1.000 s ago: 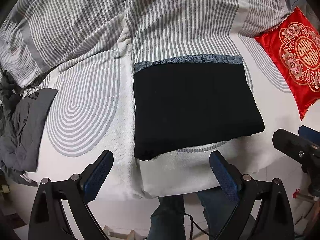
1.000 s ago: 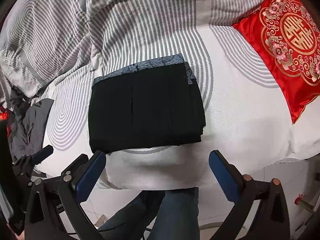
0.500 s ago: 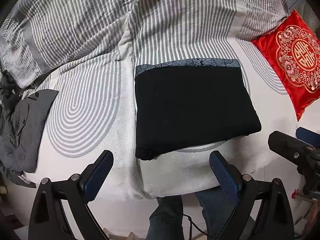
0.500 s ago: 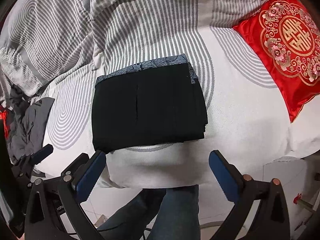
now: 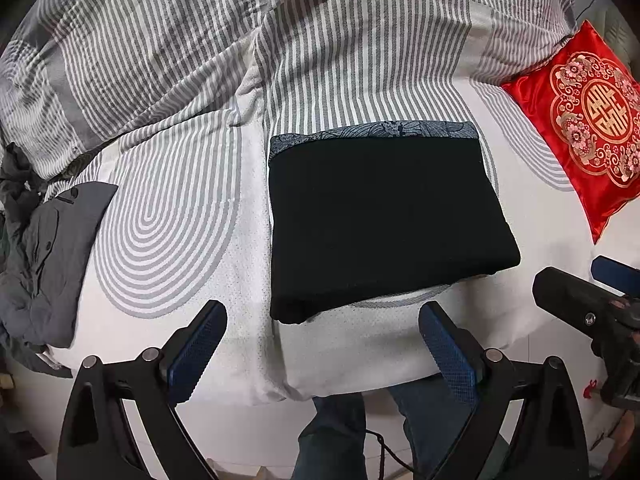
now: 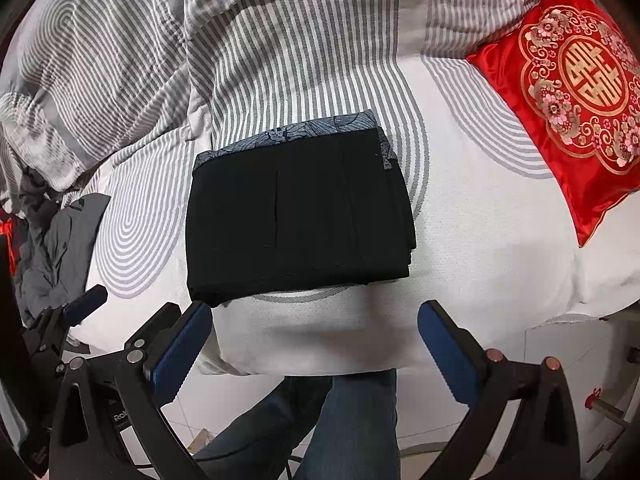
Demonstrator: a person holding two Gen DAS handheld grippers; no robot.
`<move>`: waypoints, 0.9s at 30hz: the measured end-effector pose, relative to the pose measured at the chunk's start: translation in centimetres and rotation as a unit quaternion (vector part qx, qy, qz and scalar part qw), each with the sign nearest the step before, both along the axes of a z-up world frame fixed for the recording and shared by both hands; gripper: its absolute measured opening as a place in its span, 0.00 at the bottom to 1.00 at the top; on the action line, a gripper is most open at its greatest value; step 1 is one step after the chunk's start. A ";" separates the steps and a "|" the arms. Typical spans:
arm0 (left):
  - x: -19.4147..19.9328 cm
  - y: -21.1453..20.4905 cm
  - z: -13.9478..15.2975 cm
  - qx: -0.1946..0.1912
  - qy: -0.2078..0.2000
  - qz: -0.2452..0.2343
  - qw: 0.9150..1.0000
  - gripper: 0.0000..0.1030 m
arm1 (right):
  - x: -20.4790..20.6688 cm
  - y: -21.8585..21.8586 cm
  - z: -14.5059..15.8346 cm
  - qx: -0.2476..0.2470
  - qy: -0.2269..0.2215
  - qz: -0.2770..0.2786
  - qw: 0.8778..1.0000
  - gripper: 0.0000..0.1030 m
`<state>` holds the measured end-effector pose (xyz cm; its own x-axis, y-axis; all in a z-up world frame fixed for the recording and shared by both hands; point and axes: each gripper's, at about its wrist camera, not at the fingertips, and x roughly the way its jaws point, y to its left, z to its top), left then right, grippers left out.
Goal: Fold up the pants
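The black pants lie folded into a flat rectangle near the front edge of the bed, with a blue patterned waistband along the far side. They also show in the right wrist view. My left gripper is open and empty, held off the bed's front edge, short of the pants. My right gripper is open and empty too, held back over the floor. Each gripper shows at the edge of the other's view.
A red embroidered cushion lies at the right on the bed. A grey garment is heaped at the left edge. A striped grey-white duvet is bunched behind the pants. A person's jeans-clad legs stand below the bed edge.
Both grippers have drawn back and up from the bed, so the folded pants sit a little farther away in both views. The pants have not moved.
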<state>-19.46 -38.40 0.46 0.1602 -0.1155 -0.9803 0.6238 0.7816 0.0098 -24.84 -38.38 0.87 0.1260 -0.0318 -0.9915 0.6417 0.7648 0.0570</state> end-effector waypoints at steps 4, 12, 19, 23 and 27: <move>-0.1 -0.1 0.0 -0.001 -0.001 -0.001 1.000 0.94 | -0.1 0.1 0.1 -0.001 0.000 -0.001 1.000 1.00; -0.1 -0.2 -0.1 0.002 0.001 0.009 1.000 0.94 | 0.0 0.0 0.1 0.000 0.002 0.006 1.000 1.00; 0.0 -0.2 -0.3 0.003 0.006 0.014 1.000 0.94 | 0.0 0.2 0.1 0.000 0.001 0.006 1.000 1.00; 0.0 -0.1 -0.4 0.002 0.004 0.013 1.000 0.94 | 0.0 0.2 0.1 0.000 0.002 0.006 1.000 1.00; -0.2 -0.2 -0.3 -0.004 0.004 0.006 1.000 0.94 | -0.1 0.2 -0.1 0.001 0.003 0.004 1.000 1.00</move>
<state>-19.61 -38.59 0.15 0.1540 -0.1216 -0.9806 0.6143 0.7891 -0.0014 -24.94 -38.17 0.75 0.1195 -0.0291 -0.9924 0.6360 0.7698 0.0540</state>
